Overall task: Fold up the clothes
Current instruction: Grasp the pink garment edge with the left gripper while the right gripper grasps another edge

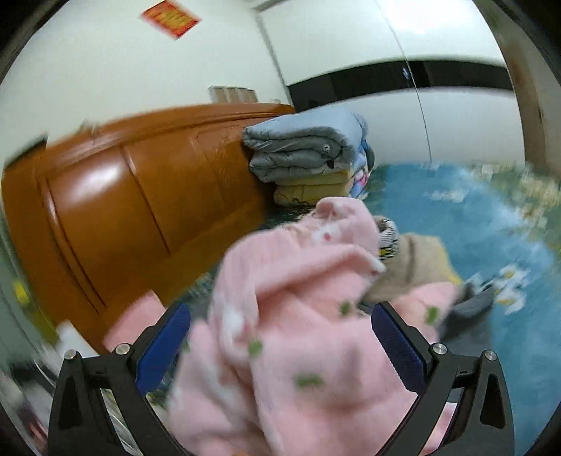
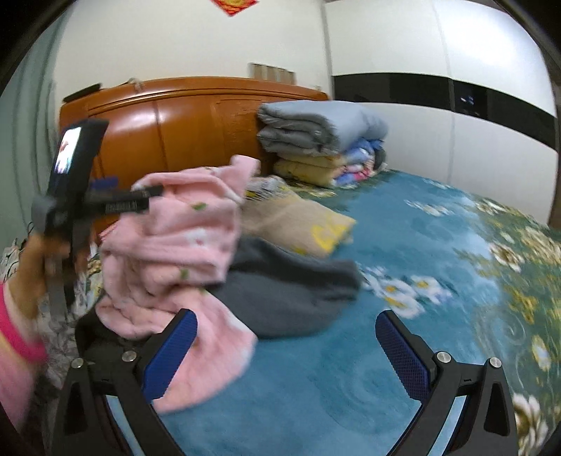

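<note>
Sorting comes first: left gripper (image 1: 280, 342) and right gripper (image 2: 285, 345) gape by the pink garment (image 2: 175, 242) near the bed's (image 2: 438, 245) headboard edge; next, a hem grab.

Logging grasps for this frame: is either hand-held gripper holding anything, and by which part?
Neither appears to grip: left hand-held gripper is open around the fluffy pink garment; right hand-held gripper is open, empty.

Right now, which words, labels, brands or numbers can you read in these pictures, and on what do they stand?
None can be read.
Red wall paper: gold marks, blurred.
Beige garment: yellow print, too blurred.
Left claw: pale label on its body, too small.
</note>
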The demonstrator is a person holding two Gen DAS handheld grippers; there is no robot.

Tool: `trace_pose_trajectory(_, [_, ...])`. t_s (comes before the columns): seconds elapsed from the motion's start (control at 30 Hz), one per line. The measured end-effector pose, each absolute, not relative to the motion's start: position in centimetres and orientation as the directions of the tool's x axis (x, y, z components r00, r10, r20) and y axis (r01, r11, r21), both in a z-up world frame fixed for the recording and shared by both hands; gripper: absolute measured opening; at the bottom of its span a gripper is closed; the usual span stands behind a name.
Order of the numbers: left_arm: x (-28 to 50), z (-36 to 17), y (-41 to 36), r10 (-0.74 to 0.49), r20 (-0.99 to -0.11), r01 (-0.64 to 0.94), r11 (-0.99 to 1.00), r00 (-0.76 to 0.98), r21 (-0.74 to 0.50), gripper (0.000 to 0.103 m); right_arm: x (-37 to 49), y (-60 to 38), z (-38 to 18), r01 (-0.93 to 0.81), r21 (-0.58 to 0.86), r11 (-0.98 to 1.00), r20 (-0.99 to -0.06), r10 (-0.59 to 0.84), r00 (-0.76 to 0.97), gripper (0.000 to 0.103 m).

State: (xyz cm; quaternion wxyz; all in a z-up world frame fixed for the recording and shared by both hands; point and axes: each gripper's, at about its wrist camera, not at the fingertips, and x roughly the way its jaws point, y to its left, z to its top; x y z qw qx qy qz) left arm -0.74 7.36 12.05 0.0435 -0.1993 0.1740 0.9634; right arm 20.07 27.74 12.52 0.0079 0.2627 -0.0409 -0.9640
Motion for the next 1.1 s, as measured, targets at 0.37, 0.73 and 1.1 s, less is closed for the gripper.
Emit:
trace_pose_trajectory(0.37, [-7.9,10.2,6.0,0.038,-0.693,-0.181,-0.974,-0.720,0.134,0.084,24.5,36.9,8.6,-0.166,0.287,-0.943,-0.499,0.001,-0.866,0.103])
trace_pose_trajectory(0.73, [-7.3,12.2,8.0,0.030,-0.727,-0.152,-0.983,-0.686,0.102,0.011,27.7,39.6,9.6,-0.156,0.307,-0.939,-0.435,0.008,-0.900,0.103])
trace_pose_trajectory(1.1, [6.6,28.0,21.4,0.326,-0.460,-0.471,-0.847,-0.826,0.245,0.008,32.6,42.1,12.6,-0.176,0.349,-0.921,-0.335,0.054,-0.941,0.103])
